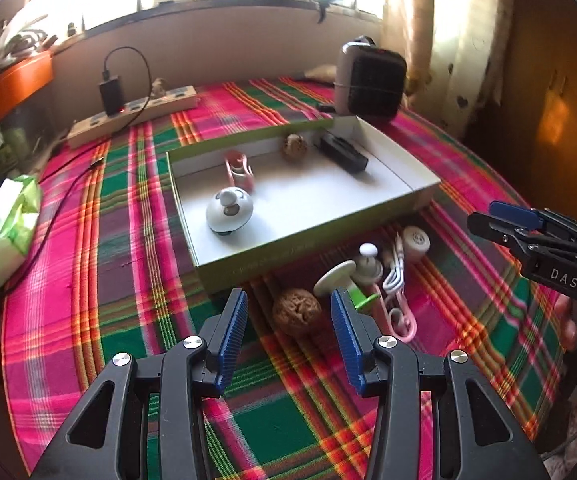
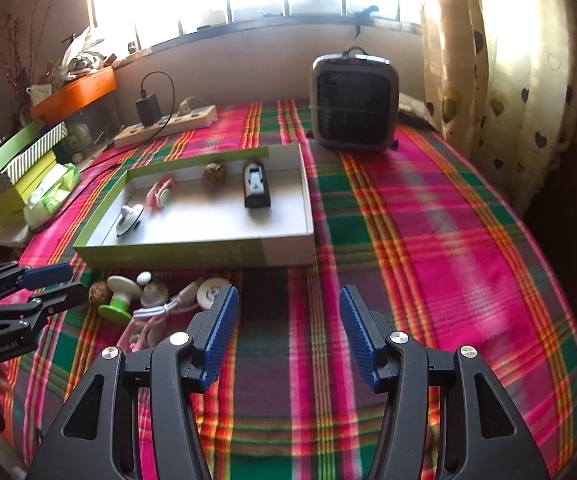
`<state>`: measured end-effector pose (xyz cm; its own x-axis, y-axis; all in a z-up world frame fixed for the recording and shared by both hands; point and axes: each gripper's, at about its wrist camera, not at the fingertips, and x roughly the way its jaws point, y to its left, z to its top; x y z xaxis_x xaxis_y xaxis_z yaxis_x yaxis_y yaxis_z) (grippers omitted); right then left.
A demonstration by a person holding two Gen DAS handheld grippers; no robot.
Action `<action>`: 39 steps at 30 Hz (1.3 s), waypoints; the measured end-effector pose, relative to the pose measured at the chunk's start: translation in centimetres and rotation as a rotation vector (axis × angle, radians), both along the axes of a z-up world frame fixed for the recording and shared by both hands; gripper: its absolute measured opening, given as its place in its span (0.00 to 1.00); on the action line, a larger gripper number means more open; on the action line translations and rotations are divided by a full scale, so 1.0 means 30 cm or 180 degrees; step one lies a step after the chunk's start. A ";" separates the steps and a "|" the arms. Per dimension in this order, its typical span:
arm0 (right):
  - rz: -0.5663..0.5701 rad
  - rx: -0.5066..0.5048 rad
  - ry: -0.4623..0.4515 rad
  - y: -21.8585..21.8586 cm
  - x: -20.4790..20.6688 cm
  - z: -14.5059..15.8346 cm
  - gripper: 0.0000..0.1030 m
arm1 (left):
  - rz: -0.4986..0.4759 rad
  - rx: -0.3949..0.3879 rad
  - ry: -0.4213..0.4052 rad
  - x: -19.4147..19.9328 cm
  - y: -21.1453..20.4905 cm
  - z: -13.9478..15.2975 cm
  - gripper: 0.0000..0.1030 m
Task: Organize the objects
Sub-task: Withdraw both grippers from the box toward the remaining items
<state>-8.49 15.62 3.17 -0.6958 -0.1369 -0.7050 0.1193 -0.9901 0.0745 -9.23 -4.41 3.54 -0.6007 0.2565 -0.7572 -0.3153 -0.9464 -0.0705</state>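
Observation:
A shallow white box with green sides (image 1: 368,222) (image 2: 192,252) lies on the plaid cloth. It holds a white round gadget (image 1: 229,210) (image 2: 128,220), a pink clip (image 1: 239,168) (image 2: 161,192), a walnut (image 1: 294,146) (image 2: 214,175) and a black device (image 1: 343,153) (image 2: 256,184). In front of the box lie a second walnut (image 1: 297,311) (image 2: 100,292), a white-and-green mushroom-shaped piece (image 1: 340,276) (image 2: 122,294), a white cable (image 1: 394,276), a pink clip (image 1: 398,316) and a white round piece (image 1: 416,242) (image 2: 213,292). My left gripper (image 1: 288,312) is open, its fingers either side of the second walnut, just short of it. My right gripper (image 2: 288,312) is open and empty over bare cloth, right of the pile.
A dark fan heater (image 1: 372,80) (image 2: 354,104) stands behind the box. A power strip with a black charger (image 1: 128,114) (image 2: 168,124) lies at the back left. A tissue pack (image 1: 6,228) (image 2: 52,190) and stacked boxes (image 2: 20,168) sit at the left edge. Curtains (image 2: 508,60) hang on the right.

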 end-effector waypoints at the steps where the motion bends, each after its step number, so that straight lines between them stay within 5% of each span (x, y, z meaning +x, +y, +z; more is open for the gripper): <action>1: 0.0005 -0.0026 -0.0007 -0.003 0.001 -0.009 0.52 | -0.0020 0.0001 0.0004 0.002 -0.002 0.001 0.41; 26: 0.0786 0.0183 -0.0364 -0.084 -0.115 -0.104 0.58 | 0.0443 0.0083 -0.0305 -0.055 -0.006 -0.093 0.43; 39: 0.0949 0.0223 -0.0325 -0.111 -0.156 -0.117 0.58 | 0.0680 -0.0021 -0.0182 -0.066 0.006 -0.098 0.43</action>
